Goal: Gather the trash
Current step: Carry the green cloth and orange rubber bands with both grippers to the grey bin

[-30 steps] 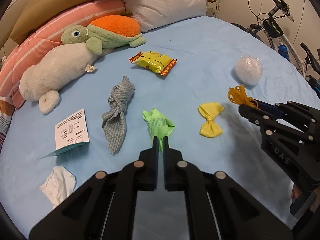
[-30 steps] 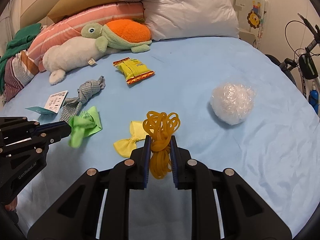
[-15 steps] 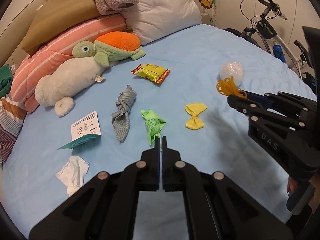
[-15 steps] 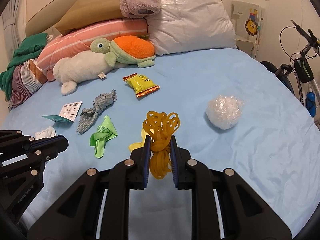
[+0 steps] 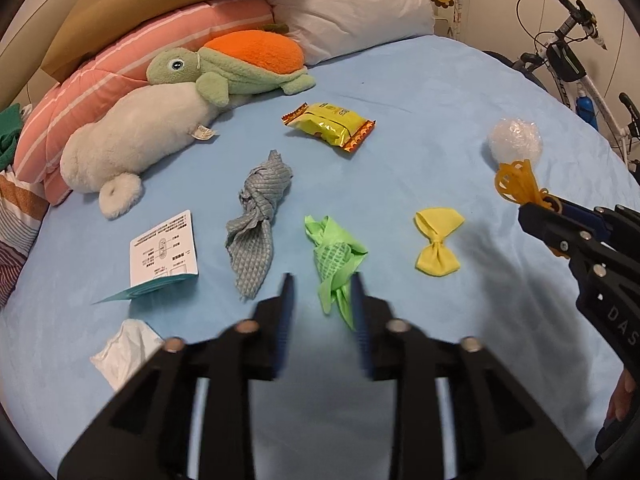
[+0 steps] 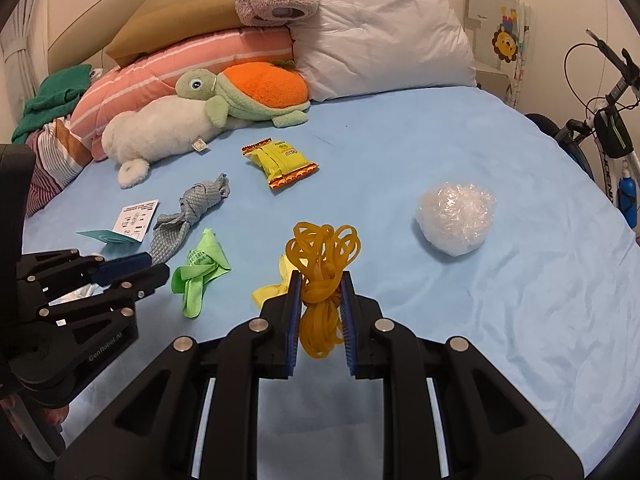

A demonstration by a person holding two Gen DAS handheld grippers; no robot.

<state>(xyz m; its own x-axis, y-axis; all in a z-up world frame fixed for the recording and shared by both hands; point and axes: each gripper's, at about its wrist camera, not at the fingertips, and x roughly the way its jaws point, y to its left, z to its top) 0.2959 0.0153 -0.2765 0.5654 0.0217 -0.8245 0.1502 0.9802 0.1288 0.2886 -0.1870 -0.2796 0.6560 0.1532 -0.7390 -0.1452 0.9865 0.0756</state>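
Note:
My left gripper (image 5: 322, 292) is open and empty, its fingers astride the near end of a green cloth (image 5: 336, 256) lying on the blue bed. My right gripper (image 6: 320, 288) is shut on a bundle of orange rubber bands (image 6: 322, 268), held above the bed; it also shows in the left wrist view (image 5: 518, 184). On the bed lie a yellow bow (image 5: 438, 246), a grey knotted cloth (image 5: 256, 216), a yellow snack wrapper (image 5: 328, 126), a clear plastic ball (image 6: 456, 218), a paper card (image 5: 164, 250) and a crumpled tissue (image 5: 126, 354).
A white plush (image 5: 136, 140), a turtle plush (image 5: 236, 64) and pillows (image 6: 380, 36) lie at the head of the bed. A bicycle (image 5: 576, 64) stands off the right edge. The left gripper shows at the left in the right wrist view (image 6: 132, 274).
My left gripper has let go of the green cloth, which now lies on the bed, and its jaws have opened. The right gripper keeps its hold on the rubber bands.

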